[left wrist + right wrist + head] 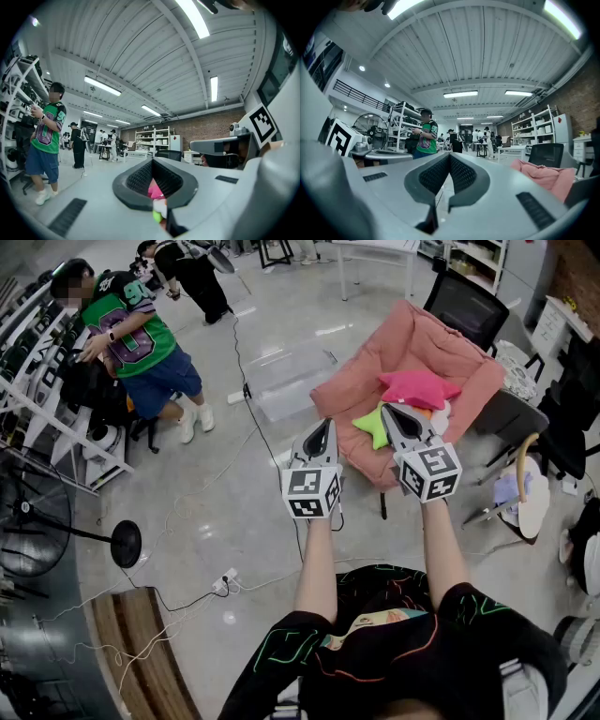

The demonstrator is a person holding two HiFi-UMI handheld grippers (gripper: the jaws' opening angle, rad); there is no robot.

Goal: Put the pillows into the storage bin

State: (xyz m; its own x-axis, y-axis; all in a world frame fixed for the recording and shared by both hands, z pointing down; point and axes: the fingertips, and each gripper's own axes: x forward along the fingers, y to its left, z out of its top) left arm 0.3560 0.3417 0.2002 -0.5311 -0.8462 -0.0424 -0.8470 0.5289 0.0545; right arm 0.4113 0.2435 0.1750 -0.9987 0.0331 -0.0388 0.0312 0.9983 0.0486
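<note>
Left hand-held gripper (323, 426) and right hand-held gripper (386, 412), jaws pressed together, empty, held level near pink pillow (417, 387) and green pillow (373, 426) on an armchair (412, 338); clear storage bin (286, 381) beside it.

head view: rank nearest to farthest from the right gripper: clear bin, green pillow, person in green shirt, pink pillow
From the right gripper:
1. green pillow, by its tip
2. pink pillow, just beyond, on the pink chair
3. clear bin, on the floor, to the left
4. person in green shirt, far left
</note>
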